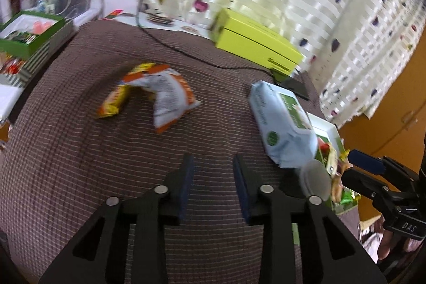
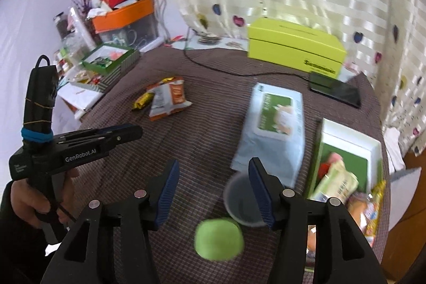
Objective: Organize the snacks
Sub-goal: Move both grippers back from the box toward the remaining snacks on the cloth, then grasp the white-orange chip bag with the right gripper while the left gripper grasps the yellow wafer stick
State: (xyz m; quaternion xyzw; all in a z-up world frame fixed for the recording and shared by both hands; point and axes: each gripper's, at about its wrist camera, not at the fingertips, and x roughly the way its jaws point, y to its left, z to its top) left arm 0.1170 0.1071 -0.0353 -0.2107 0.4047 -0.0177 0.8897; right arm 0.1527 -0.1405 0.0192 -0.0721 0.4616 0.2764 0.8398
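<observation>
Two snack packets (image 1: 157,95) lie loose at the upper left of centre in your left wrist view, so they are probably next to collect. Both your left gripper (image 1: 213,164) and right gripper (image 2: 213,172) have spread fingers with nothing between them. The green-lined box (image 2: 346,148) at right already holds snacks, beside the wipes pack (image 2: 274,121).

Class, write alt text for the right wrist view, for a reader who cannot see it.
Open right tongs hover empty over a brown checked tablecloth, above a green ball and a grey cup. Beyond lie a pale blue wipes pack and two snack packets; a white box of snacks sits right, the left tongs left.
</observation>
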